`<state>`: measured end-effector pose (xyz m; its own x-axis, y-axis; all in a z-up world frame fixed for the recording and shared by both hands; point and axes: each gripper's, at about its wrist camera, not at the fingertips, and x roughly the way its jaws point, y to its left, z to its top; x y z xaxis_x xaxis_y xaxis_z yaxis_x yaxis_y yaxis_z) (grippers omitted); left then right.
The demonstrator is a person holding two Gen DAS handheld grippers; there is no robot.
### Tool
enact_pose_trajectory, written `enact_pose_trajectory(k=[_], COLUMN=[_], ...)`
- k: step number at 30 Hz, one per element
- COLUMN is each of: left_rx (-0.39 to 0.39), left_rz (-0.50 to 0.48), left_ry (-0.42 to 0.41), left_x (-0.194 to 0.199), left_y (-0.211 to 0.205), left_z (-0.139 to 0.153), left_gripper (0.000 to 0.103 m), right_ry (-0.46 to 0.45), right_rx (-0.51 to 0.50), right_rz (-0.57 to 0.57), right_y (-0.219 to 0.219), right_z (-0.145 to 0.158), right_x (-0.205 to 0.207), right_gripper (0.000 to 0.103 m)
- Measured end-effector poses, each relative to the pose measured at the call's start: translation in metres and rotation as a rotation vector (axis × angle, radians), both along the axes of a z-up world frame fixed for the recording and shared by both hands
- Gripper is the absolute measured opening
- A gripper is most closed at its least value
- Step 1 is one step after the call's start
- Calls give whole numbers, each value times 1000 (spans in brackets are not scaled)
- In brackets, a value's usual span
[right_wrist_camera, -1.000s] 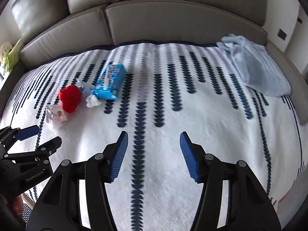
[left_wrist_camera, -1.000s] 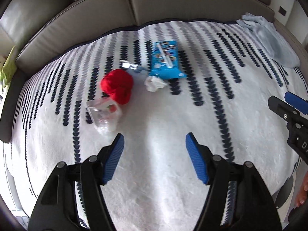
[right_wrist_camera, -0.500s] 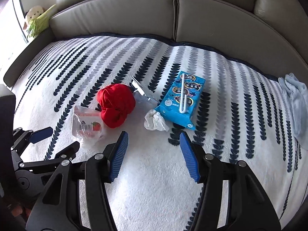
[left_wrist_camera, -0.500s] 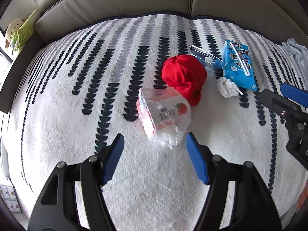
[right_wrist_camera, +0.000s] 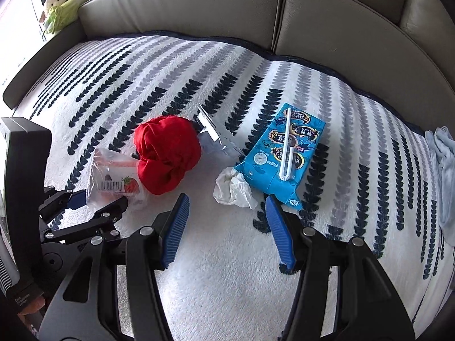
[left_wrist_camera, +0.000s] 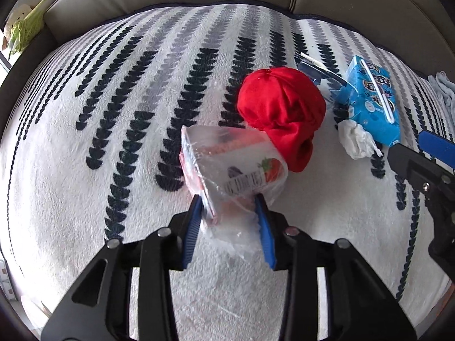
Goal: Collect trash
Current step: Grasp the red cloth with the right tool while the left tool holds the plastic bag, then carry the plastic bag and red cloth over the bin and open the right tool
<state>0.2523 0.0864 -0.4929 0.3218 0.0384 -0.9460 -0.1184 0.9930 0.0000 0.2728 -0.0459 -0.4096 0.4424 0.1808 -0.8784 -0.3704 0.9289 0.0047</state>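
My left claw (left_wrist_camera: 229,209) has just been closing and now pinches the clear plastic cup (left_wrist_camera: 231,167), which lies mid-blanket (left_wrist_camera: 113,113) against the red cloth (left_wrist_camera: 281,110). My right claw (right_wrist_camera: 226,216) stands spread just short of the crumpled tissue (right_wrist_camera: 231,189).

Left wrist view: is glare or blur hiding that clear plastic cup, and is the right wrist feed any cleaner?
Left wrist view: sharp, fisheye-bent at the edges; the clear plastic strawberry-label cup shows soft sheen, label readable, its crinkled film hazy between the left hand-held gripper pads, which have just been closing on it. Right wrist view: equally sharp, even daylight, a blown-out window at the left edge; crumpled white tissue is clear.
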Motion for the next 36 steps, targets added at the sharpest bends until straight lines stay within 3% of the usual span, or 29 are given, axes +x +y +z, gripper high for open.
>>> enact_pose_trajectory(k=[7, 15, 25, 27, 28, 31, 36], left_rx=[-17, -4, -5, -10, -12, -20, -24], left_rz=[17, 62, 85, 83, 84, 82, 62], left_ry=[-24, -38, -45, -48, -50, -53, -64], left_x=[-10, -28, -39, -40, -40, -42, -47], left_y=[13, 44, 74, 75, 75, 75, 68], left_z=[17, 31, 31, 32, 32, 35, 45], left_gripper=[23, 21, 20, 20, 20, 19, 18], right_ry=[0, -7, 21, 26, 27, 38, 40], right_rx=[10, 20, -21, -29, -31, -9, 16], right_rz=[31, 84, 101, 93, 89, 84, 77], right_y=[16, 53, 94, 96, 96, 92, 81], right_z=[1, -5, -42, -45, -45, -41, -29], right_x=[2, 6, 19, 22, 23, 25, 18], right_gripper=[54, 61, 61, 53, 40, 26, 19])
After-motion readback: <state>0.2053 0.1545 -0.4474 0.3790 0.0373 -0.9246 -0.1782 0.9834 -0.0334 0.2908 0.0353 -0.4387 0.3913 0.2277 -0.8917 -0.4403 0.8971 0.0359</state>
